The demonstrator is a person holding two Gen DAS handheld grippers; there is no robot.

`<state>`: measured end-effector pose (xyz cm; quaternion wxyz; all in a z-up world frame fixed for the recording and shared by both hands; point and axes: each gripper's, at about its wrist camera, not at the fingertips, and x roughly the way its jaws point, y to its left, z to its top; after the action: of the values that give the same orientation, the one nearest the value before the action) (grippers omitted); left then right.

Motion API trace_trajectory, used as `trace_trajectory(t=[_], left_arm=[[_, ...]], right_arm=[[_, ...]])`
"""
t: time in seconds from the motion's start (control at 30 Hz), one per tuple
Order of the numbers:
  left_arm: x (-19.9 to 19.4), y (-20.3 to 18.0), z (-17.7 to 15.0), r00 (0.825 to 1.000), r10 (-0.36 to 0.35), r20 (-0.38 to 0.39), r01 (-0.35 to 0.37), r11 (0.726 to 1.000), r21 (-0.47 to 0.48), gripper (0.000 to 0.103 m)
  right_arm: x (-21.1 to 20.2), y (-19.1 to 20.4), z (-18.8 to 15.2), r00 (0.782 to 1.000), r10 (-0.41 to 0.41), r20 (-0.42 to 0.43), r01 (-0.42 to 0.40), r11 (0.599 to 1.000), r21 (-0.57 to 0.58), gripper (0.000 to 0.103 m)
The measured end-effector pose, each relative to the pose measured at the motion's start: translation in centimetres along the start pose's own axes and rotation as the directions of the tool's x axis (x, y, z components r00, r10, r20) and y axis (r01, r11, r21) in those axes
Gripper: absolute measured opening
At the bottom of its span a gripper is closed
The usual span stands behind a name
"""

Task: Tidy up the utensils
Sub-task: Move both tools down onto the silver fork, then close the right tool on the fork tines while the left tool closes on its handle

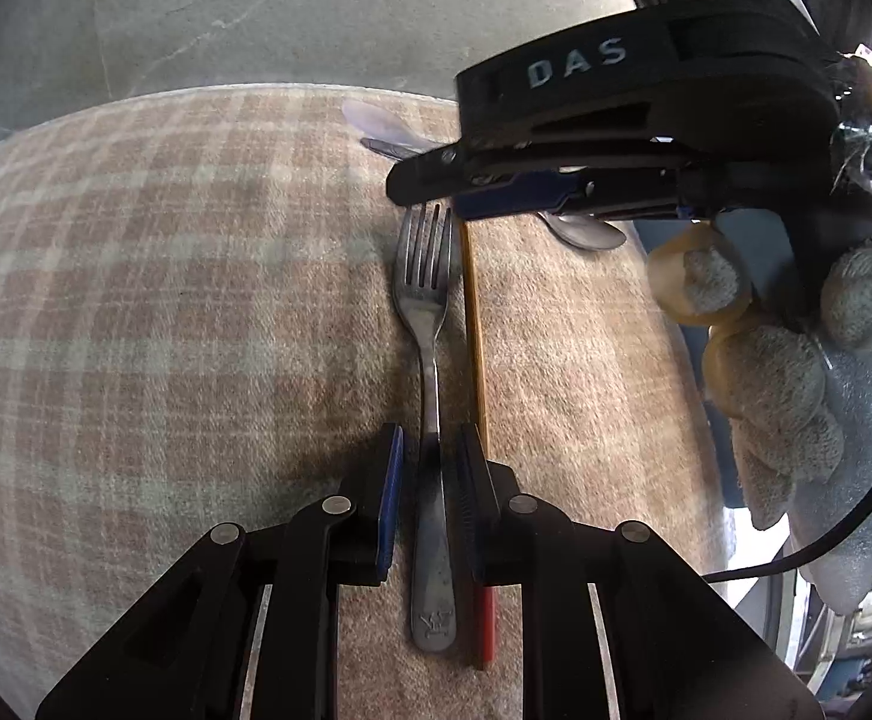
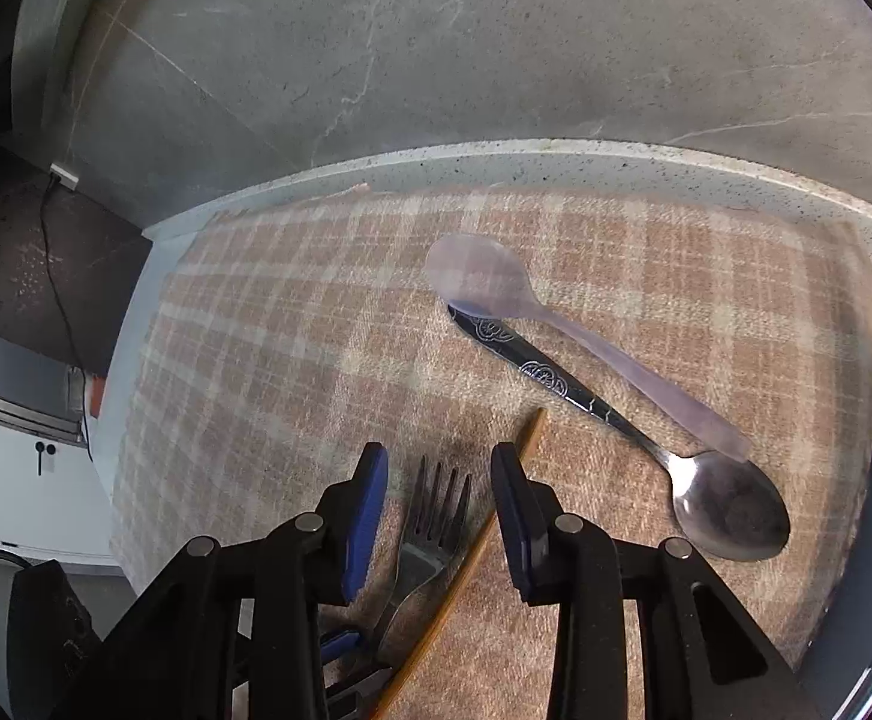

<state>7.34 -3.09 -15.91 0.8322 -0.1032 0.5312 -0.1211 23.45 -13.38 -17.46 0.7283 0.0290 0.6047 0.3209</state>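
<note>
Fork (image 1: 430, 324), flat on a plaid cloth (image 1: 136, 300) over the counter (image 2: 556, 162), hard beside a wooden chopstick (image 1: 475, 324). Left claw (image 1: 430, 468) nearly pressed together astride the handle, contact unclear. Right claw (image 2: 439, 498) spread over the tines, not gripping. Likely stiff, light, slick steel; best pinched at the narrow neck. Seen only from the right wrist in full: 1 metal spoon (image 2: 730, 510) and 1 pale plastic spoon (image 2: 478, 276). Seen only from the left: a gloved hand (image 1: 796, 348).
</note>
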Motion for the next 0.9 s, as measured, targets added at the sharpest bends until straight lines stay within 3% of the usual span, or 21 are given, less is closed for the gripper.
trace_trajectory(t=[0.23, 0.5, 0.67, 0.8, 0.9], left_arm=[[0.7, -1.8, 0.0, 0.998, 0.056, 0.009, -0.056, 0.998, 0.029, 0.015], [0.1, -2.3, -0.6, 0.999, 0.044, -0.001, -0.044, 0.999, 0.005, 0.015], [0.7, -3.3, -0.5, 0.996, 0.086, 0.016, -0.087, 0.995, 0.052, 0.014], [0.7, -3.1, -0.4, 0.998, 0.067, 0.022, -0.068, 0.997, 0.026, 0.006], [0.3, -2.3, -0.2, 0.999, 0.045, 0.021, -0.045, 0.999, 0.004, 0.006]], right_arm=[[1.4, 0.5, -0.4, 0.999, 0.007, -0.033, -0.008, 1.000, -0.010, 0.026], [1.2, -0.4, -0.7, 0.999, 0.018, -0.043, -0.018, 1.000, 0.008, 0.020], [1.2, -0.2, -0.8, 0.999, 0.015, -0.038, -0.015, 1.000, 0.003, 0.012], [0.9, -0.1, -1.1, 0.999, 0.020, -0.025, -0.020, 1.000, 0.016, 0.010], [0.8, 0.0, -1.4, 1.000, 0.021, -0.013, -0.021, 0.999, 0.025, 0.008]])
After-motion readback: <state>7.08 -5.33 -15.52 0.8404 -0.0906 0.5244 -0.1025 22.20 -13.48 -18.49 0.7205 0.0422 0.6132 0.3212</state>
